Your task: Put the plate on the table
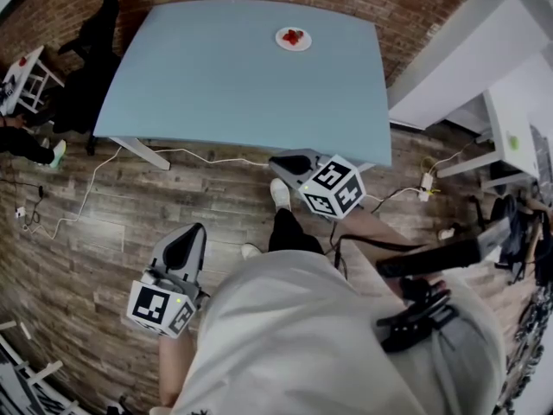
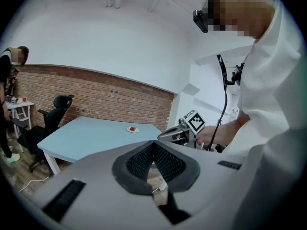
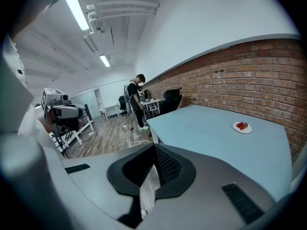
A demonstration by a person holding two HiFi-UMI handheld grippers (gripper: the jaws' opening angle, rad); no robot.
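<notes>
plate point(image 1: 294, 39) with something red is sitting near the far edge of the blue table point(image 1: 216, 85), while left gripper point(image 1: 184, 247) and right gripper point(image 1: 292, 164) are hanging over the floor point(image 1: 130, 206), both closed tight and holding nothing.

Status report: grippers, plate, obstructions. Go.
Left gripper and right gripper shut, empty, short of the table. Plate sits on it, far side, red food on top. Nothing in the way.

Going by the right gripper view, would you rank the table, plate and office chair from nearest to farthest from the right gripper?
1. table, directly ahead of right gripper
2. plate, on the table's right side
3. office chair, beyond the table's far end
</notes>
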